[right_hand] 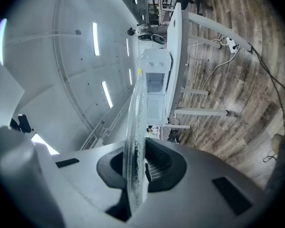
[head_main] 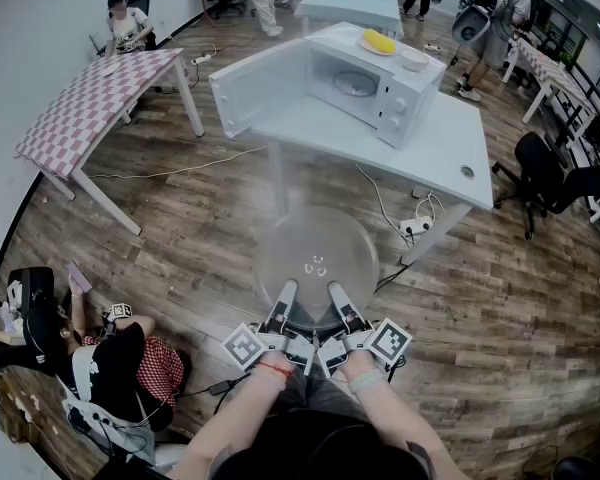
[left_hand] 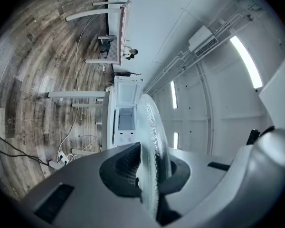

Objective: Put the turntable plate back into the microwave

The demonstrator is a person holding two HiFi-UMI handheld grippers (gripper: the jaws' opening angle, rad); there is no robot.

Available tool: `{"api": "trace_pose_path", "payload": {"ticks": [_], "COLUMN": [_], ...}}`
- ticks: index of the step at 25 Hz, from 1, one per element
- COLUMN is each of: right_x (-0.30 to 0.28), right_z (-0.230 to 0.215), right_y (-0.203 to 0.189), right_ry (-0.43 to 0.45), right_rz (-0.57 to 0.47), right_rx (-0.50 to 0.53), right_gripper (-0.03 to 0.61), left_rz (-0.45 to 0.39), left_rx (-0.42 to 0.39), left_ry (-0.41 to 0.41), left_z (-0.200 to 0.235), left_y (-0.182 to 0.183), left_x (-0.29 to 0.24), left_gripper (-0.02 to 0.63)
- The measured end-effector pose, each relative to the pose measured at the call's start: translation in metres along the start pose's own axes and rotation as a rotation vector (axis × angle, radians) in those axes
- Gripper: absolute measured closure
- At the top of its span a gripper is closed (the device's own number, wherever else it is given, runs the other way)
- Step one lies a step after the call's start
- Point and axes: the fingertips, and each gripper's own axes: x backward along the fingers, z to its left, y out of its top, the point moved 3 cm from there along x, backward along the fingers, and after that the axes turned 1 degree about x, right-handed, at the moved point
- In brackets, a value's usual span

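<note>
Plate (head_main: 315,258) of clear glass, one only, is pinched at its near rim by two grippers side by side. The left gripper (head_main: 284,296) has its jaws closed down to the thickness of the glass, and its own view shows the rim (left_hand: 154,141) standing edge-on between the dark pads (left_hand: 121,167), which press it from both sides. The right gripper (head_main: 338,298) holds in the same way, jaws nearly together, with the glass edge (right_hand: 135,137) clamped between its pads (right_hand: 156,165). The rest of the plate reaches out ahead of both pairs of jaws, touching nothing else.

Well ahead of the jaws stands one microwave (head_main: 380,88) on a white table (head_main: 430,153). Its door (head_main: 255,88) is swung fully open to the left, and the open cavity faces the jaws. A round thing lies inside, but what it is cannot be told.

Between the jaws and that table is bare wood floor (head_main: 180,218) crossed by a thin cable (head_main: 170,171).
</note>
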Motion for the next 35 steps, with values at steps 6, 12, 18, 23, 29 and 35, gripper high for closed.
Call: {"api": "trace_pose_path", "payload": {"ticks": [6,12,18,23,29,35], "right_x": [-0.005,-0.029,-0.070,-0.115,-0.150,-0.173], "right_z": [0.000,-0.008,-0.020,-0.026,-0.037,-0.056], "right_y": [-0.005,0.012,0.037,0.057,0.077,0.086], "right_ry": [0.002,-0.008,-0.017,-0.012,-0.023,-0.058], "right_rz": [0.002,0.001,-0.028,-0.059,-0.078,-0.093], "right_rx": [-0.003,0.010,0.018,0.000,0.006,-0.016], "right_gripper": [0.540,0.540,0.540,0.540,0.540,0.540], "left_rz": [-0.003,0.002,0.022,0.053,0.074,0.083], "left_rx": [0.005,0.018,0.026,0.022,0.024,0.045], "left_ry": [0.000,-0.006,0.000,0.016,0.034,0.071], "left_z": [-0.001,0.012,0.024,0.037,0.051,0.069], "left_y": [0.007,0.017,0.039,0.064,0.083,0.098], "left_x": [0.000,-0.027,-0.074,-0.118,-0.155,-0.177], "left_gripper": [0.581,0.581,0.581,0.581,0.581,0.581]}}
